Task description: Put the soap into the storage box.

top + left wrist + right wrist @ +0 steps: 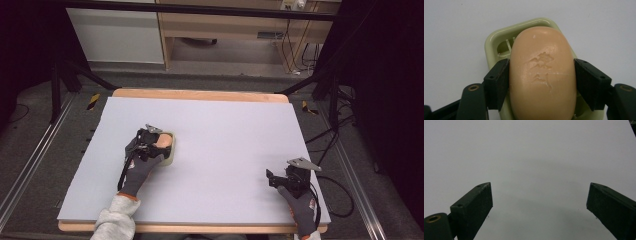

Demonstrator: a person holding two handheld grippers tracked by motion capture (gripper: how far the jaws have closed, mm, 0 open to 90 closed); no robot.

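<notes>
A peach-coloured oval bar of soap [542,82] with a stamped mark on top sits over a pale green soap dish [496,37]. My left gripper [541,62] is shut on the soap, one black jaw pressed to each long side. In the high view, that left gripper [150,141], the soap [164,140] and the dish [171,156] are at the mat's left middle. I cannot tell whether the soap rests in the dish or hangs just above it. My right gripper [277,178] stands open at the front right, nothing between its jaws [540,186].
A pale lavender mat [225,130] covers the wooden table [200,94]. Dark frame legs and cables [320,145] stand around the table, and a wooden cabinet [225,25] is behind it.
</notes>
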